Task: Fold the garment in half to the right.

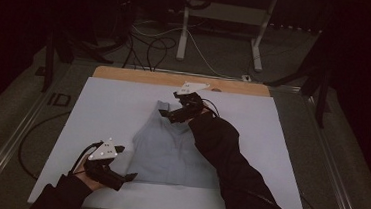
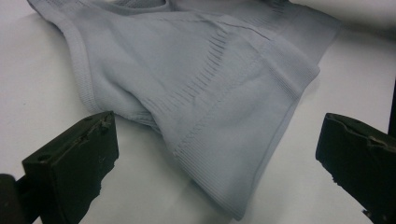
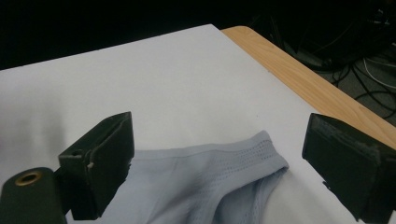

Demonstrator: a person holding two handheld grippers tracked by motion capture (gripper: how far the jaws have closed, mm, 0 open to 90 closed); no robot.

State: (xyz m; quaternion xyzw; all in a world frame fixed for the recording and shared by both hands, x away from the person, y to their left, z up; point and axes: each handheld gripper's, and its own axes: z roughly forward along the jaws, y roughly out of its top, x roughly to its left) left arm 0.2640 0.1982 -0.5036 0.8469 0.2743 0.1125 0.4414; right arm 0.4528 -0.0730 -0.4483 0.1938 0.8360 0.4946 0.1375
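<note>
A dim lab: beyond the white-covered table, loose cables trail across carpet around a metal desk frame.

Left gripper fingers spread wide; right gripper likewise, arm outstretched.

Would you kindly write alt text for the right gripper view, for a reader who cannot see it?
The right gripper has its two black jaws wide apart, just above a shoulder strap of a pale blue sleeveless top lying on a white table cover. A strip of the wooden table edge runs along the right, with cables on the dark floor beyond.
</note>
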